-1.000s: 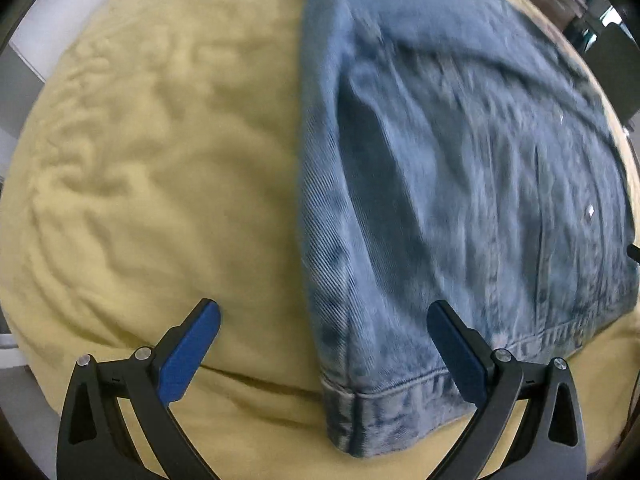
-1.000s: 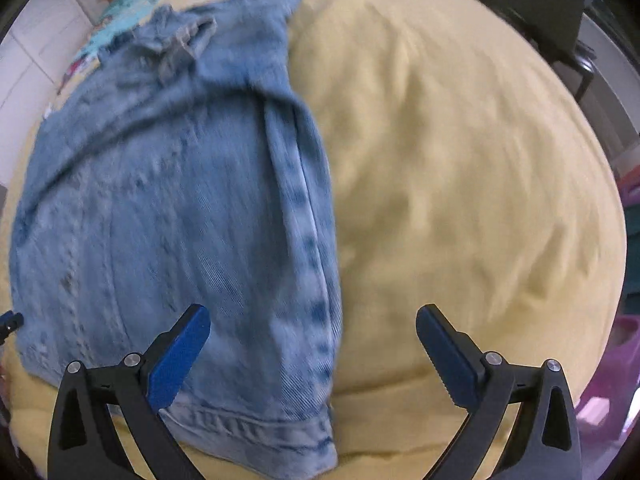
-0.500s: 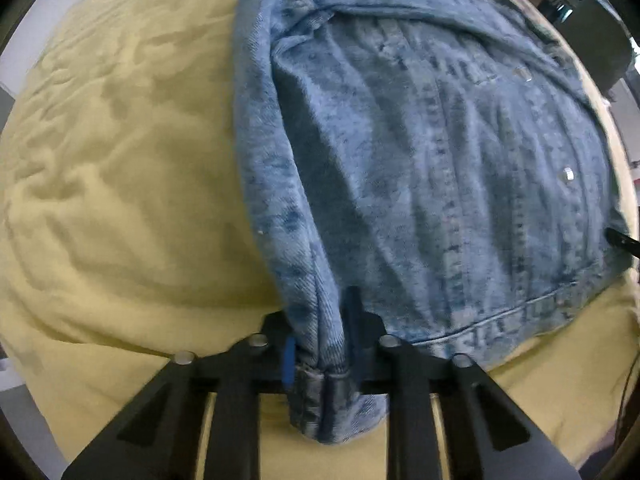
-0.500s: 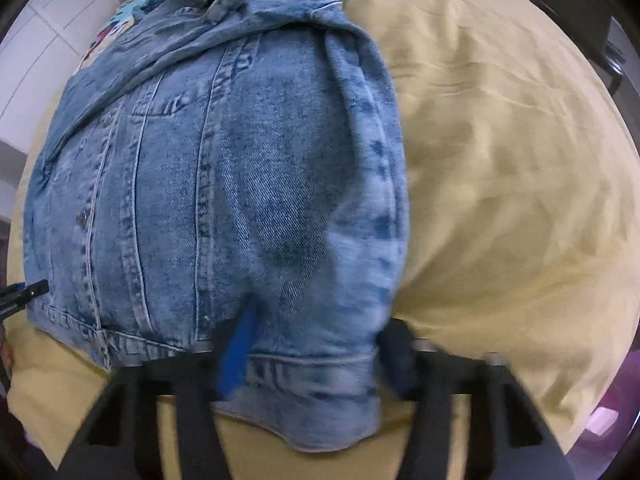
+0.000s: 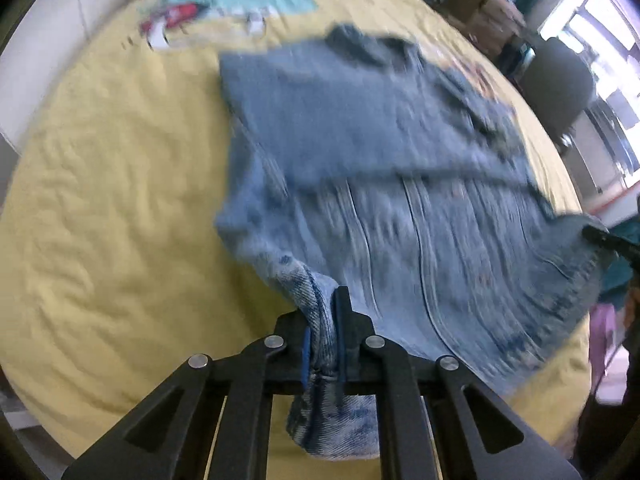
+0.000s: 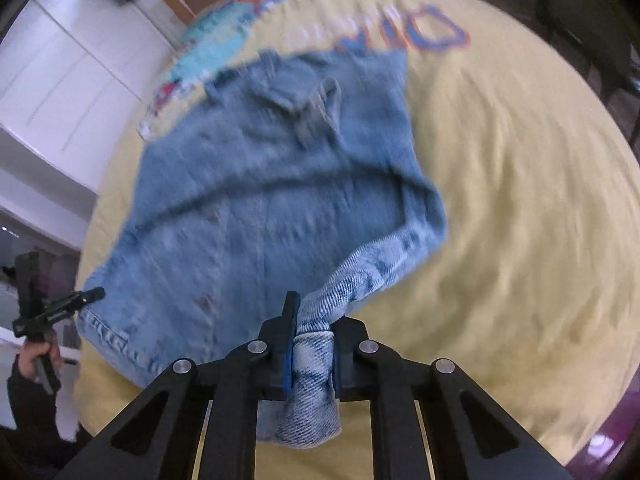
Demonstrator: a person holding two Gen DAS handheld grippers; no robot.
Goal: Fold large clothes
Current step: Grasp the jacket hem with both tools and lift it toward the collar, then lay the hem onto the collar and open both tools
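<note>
The faded blue denim jacket [image 5: 400, 200] lies spread over a yellow bedspread [image 5: 100, 208] with a bright cartoon print [image 5: 224, 4] near its far end, and its near hem is raised off the cloth at both corners. The left gripper [image 5: 322, 344], black with blue pads, has just been closing and now pinches one bottom corner of the jacket, a bunched fold of hem squeezed between its jaws and hanging out below them. The right gripper [image 6: 310, 344] (same build) has likewise just been closing and clamps the opposite bottom corner, pale inner denim rolled between its pads. From each grip the fabric slopes away and down to the collar end, which rests on the bedspread. In the right wrist view, a person's hand [image 6: 38, 360] holds the other gripper's handle at the far left edge.
</note>
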